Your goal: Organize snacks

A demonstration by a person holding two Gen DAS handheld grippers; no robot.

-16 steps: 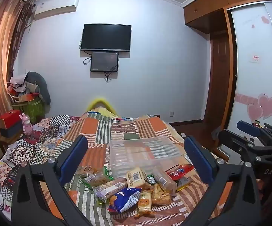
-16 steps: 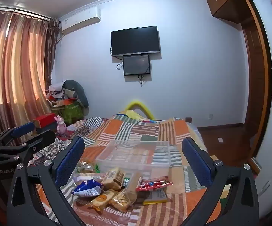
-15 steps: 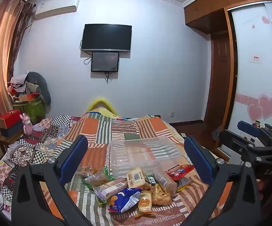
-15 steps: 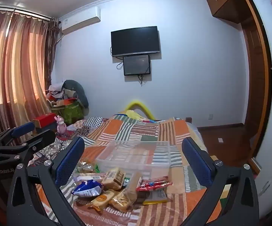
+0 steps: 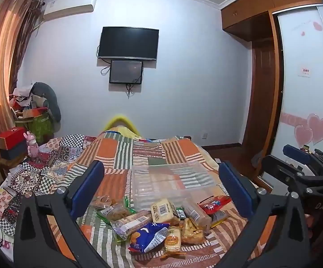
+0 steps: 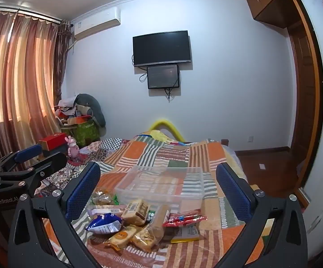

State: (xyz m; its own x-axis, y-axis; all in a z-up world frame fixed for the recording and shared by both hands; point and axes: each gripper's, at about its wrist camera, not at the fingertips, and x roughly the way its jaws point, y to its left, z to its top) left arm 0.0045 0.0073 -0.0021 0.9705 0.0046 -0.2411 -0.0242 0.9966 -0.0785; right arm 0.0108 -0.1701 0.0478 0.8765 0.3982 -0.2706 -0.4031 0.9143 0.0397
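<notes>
Nothing moved; right gripper (image 5: 304,156) reads "DAS", left gripper (image 6: 27,156) "GenRobot.AI".

Dim room, curtain-filtered (image 6: 20,93) daylight, fisheye-warped edges.

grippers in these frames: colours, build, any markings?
Both alike: black angular frames with silver screws and blue textured pads on the fingers. Left gripper and right gripper match. Left body reads "GenRobot.AI"; right reads "DAS". No cables visible.
</notes>
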